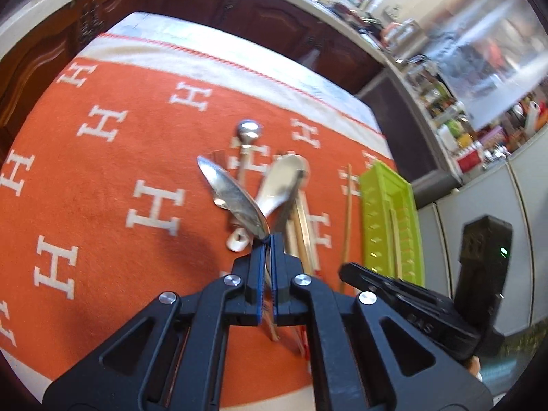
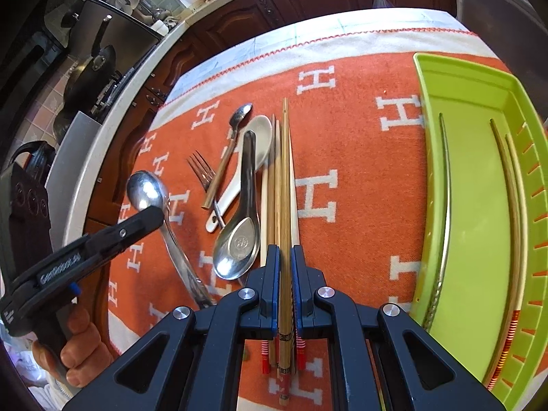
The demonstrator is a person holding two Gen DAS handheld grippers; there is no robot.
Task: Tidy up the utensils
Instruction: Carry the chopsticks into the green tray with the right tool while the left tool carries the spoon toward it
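Steel spoon [image 1: 233,198] is clamped in the left gripper [image 1: 269,239]; the right gripper [image 2: 285,251] pinches a chopstick [image 2: 284,178]; the green tray [image 2: 472,185] likely comes next.

Left tool [image 1: 269,239] clamped (raised); right tool [image 2: 285,251] nearly closed.

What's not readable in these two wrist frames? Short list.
- Left wrist view: the steel spoon handle's far end is hidden behind the closed left gripper.
- Left wrist view: the green tray interior is seen edge-on and blurred; contents unclear.
- Right wrist view: the bamboo chopstick lower end is covered by the right gripper.
- Right wrist view: the tray's right side is cut off by the frame edge.
- Right wrist view: the fork handle is hidden under other utensils.
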